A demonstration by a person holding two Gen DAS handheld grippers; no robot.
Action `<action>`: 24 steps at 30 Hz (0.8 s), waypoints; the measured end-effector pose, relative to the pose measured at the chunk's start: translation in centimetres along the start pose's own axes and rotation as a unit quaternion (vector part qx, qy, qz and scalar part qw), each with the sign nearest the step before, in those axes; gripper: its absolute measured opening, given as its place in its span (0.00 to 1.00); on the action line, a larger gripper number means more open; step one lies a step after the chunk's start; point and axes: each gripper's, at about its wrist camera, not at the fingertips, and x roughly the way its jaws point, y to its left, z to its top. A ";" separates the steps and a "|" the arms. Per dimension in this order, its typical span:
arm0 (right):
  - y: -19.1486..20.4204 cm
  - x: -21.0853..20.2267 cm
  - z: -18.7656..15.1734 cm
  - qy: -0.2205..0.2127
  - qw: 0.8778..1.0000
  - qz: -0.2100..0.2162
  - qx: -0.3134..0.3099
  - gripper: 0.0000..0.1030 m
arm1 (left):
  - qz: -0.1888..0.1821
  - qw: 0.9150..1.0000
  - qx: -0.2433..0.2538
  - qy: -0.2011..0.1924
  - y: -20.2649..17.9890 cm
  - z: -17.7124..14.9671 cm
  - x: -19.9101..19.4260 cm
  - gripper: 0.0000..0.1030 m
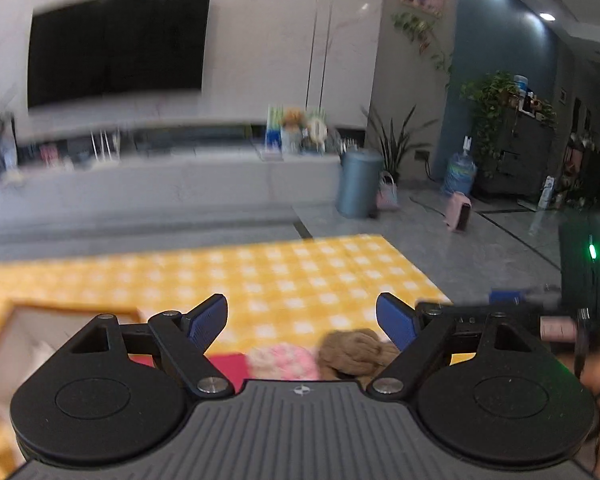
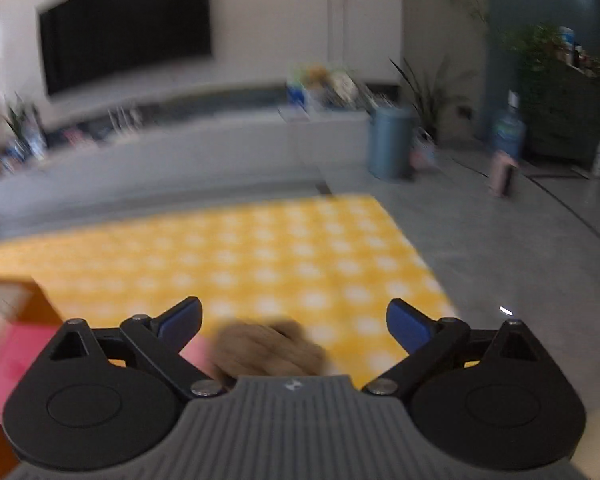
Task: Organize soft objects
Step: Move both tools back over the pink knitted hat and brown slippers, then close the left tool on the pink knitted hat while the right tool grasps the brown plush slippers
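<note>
A brown knitted soft item lies on the yellow checked cloth beside a pink fluffy item and a flat pink-red piece. My left gripper is open just above and behind them, with nothing between its blue pads. In the right wrist view the brown item lies blurred under my right gripper, which stands wide open and holds nothing. A pink piece shows at its left. The other gripper's body shows at the left view's right edge.
An orange-rimmed box stands at the cloth's left, also visible as the orange box. The table's right edge drops to a grey floor. Beyond are a low white cabinet, a blue-grey bin and plants.
</note>
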 end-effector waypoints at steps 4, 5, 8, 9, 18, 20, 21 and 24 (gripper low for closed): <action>-2.2 3.3 -1.3 0.052 0.997 0.035 0.036 0.93 | 0.014 0.999 0.013 0.038 -0.1 -0.6 4.4 0.96; -2.4 3.9 -1.5 0.064 0.996 0.038 0.042 0.92 | 0.029 0.998 0.023 0.050 -0.3 -0.8 5.3 0.96; -1.8 5.3 -1.7 0.075 0.996 0.026 0.029 0.92 | 0.041 0.993 0.065 0.085 -1.2 -1.4 7.9 0.96; -1.6 5.4 -1.9 0.074 0.997 0.022 0.022 0.92 | 0.038 0.991 0.083 0.096 -1.5 -1.7 8.5 0.96; -0.7 8.2 -2.3 0.108 0.993 0.049 -0.016 0.90 | -0.039 0.943 0.273 0.185 -4.2 -3.6 12.3 0.96; -0.6 8.6 -2.3 0.111 0.993 0.045 -0.022 0.90 | -0.051 0.933 0.309 0.178 -4.2 -3.9 13.0 0.96; -0.5 8.7 -2.3 0.111 0.993 0.043 -0.025 0.90 | -0.055 0.928 0.321 0.180 -4.3 -4.0 13.6 0.96; -0.4 8.9 -2.4 0.116 0.992 0.043 -0.028 0.90 | -0.081 0.910 0.356 0.195 -4.2 -4.3 15.0 0.96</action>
